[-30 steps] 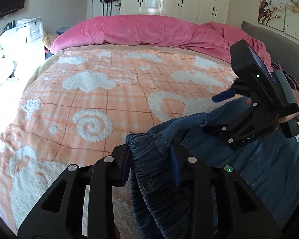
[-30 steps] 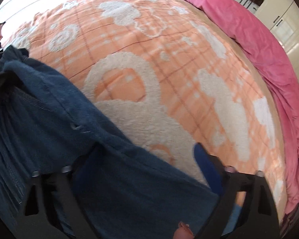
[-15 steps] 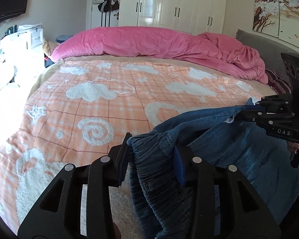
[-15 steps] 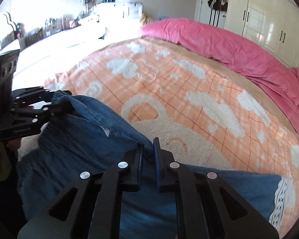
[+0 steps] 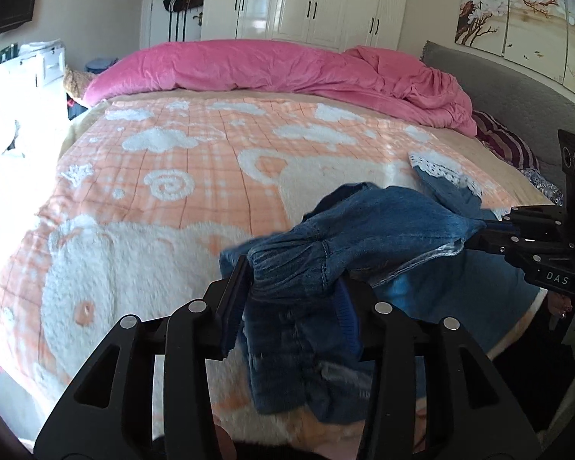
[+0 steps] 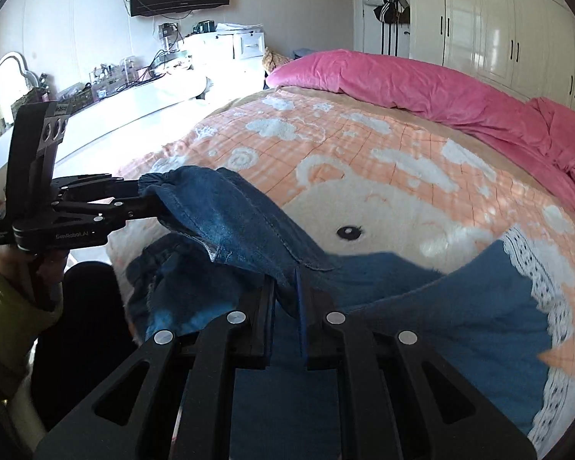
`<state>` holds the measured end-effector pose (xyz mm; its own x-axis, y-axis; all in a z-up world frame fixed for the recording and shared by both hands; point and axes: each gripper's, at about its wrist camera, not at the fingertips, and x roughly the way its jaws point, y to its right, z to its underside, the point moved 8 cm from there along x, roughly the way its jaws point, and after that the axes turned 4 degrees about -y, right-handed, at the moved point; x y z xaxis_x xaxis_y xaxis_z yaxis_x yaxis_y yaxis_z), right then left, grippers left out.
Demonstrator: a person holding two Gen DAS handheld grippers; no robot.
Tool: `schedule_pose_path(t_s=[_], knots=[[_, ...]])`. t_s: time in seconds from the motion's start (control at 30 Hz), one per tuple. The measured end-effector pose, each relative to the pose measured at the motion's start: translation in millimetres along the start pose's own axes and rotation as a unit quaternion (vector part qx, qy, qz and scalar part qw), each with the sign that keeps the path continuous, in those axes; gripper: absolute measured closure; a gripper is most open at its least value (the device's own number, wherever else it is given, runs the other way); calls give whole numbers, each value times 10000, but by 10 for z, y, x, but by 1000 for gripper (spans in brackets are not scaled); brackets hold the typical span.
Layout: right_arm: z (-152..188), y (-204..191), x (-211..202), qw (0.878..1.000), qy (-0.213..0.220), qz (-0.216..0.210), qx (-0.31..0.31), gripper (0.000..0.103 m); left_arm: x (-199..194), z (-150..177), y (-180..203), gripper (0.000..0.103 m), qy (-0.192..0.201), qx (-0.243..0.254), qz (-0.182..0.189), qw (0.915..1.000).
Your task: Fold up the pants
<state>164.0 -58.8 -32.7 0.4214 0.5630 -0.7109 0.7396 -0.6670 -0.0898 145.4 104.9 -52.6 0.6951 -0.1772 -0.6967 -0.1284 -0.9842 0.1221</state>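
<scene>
Blue denim pants (image 5: 383, 230) with white lace leg hems (image 6: 533, 268) lie partly on the orange and white blanket (image 5: 172, 176). My left gripper (image 5: 291, 287) is shut on the gathered elastic waistband and holds it above the bed's near edge. My right gripper (image 6: 285, 295) is shut on the other side of the waist fabric (image 6: 226, 218). The denim is stretched between the two grippers. The right gripper also shows in the left wrist view (image 5: 490, 230), and the left gripper in the right wrist view (image 6: 145, 195). The legs trail onto the bed to the right.
A pink duvet (image 5: 287, 69) is bunched along the far side of the bed. A grey headboard (image 5: 517, 88) and striped pillow (image 5: 506, 142) are at the right. White wardrobes (image 5: 306, 0) stand behind. A white desk with clutter (image 6: 134, 88) is at the left.
Both grippers have pulled back toward the bed's near edge with the waistband lifted. The pants have slid along, and the lace hems now show on the blanket.
</scene>
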Motion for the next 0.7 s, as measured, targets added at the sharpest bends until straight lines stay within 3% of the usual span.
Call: schedule_pose_path(t_s=[0.17, 0.3, 0.37, 0.63, 0.7], knots=[[490, -271, 98, 9992, -364, -116, 113, 93, 104, 468, 6, 65, -681, -206, -20, 9975], [629, -441, 115, 9988, -479, -61, -64, 93, 59, 604, -38, 65, -775, -399, 78, 9962], [636, -487, 76, 9989, -450, -42, -99, 91, 54, 661, -87, 65, -872, -479, -57, 9950], [773, -503, 67, 9985, -517, -148, -73, 91, -320, 592, -192, 65, -524, -733, -274, 9956], [809, -577, 71, 9983, -512, -250, -103, 91, -393, 486, -113, 65, -405, -748, -129, 9963]])
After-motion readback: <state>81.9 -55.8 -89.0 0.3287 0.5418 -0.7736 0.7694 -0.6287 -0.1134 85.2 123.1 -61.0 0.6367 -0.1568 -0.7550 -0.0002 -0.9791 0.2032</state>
